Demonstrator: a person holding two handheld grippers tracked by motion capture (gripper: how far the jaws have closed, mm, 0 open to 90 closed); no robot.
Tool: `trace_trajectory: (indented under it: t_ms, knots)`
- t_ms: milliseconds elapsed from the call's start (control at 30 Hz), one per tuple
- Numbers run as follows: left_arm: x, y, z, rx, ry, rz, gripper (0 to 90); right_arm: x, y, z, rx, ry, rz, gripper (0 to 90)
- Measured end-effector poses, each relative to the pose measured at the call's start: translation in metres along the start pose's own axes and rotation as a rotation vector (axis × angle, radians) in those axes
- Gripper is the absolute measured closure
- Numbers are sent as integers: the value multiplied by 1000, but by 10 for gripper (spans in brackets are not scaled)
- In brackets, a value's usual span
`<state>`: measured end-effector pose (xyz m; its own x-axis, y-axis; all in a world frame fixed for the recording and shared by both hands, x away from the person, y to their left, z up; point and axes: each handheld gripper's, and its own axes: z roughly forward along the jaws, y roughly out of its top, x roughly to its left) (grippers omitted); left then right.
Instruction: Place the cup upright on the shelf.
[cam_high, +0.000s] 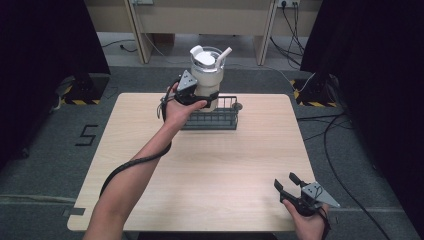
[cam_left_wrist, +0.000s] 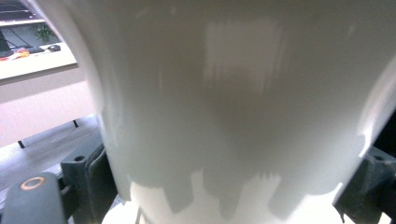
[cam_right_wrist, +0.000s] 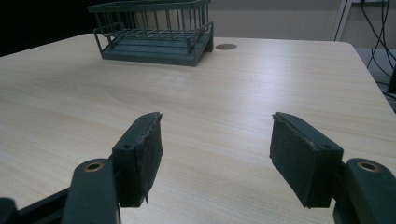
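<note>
White plastic fills the left gripper view: a cup (cam_left_wrist: 233, 107) clamped between the left gripper's (cam_high: 196, 96) fingers, its rim and base cut off. From above, its lid and straw show, held over a dark wire rack (cam_high: 215, 117). Near the bench (cam_high: 210, 170) edge, the right gripper (cam_right_wrist: 215, 154) rests, fingers spread and empty, the rack well ahead.

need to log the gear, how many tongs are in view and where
2. The left tongs are shut on the white tumbler, held up above the wire basket. The right tongs are open near the table's front right corner.
</note>
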<state>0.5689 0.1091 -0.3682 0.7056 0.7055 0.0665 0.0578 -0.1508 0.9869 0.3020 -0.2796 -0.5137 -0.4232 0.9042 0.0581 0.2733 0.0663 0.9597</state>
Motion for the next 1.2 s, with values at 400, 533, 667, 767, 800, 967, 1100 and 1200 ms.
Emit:
trace_trajectory:
  t_ms: [400,533,667,767,800,967,1100,1200]
  knots:
    - [11,-8,14,11,34,-14,109,-1,0,0,3,0,-2,347]
    - [14,-14,20,20,44,-34,109,0,0,0,0,4,4,347]
    - [17,-18,24,32,55,-40,109,-1,0,0,0,4,2,348]
    - [18,-19,26,35,62,-45,109,-1,0,0,0,4,3,348]
    - [19,-20,27,34,65,-48,109,-1,0,0,1,4,3,348]
    - [23,-23,31,38,72,-56,109,0,-1,0,2,9,7,348]
    - [23,-26,33,43,78,-59,109,-1,-1,1,3,10,5,348]
    - [23,-28,35,41,79,-62,109,-1,-1,1,3,10,5,348]
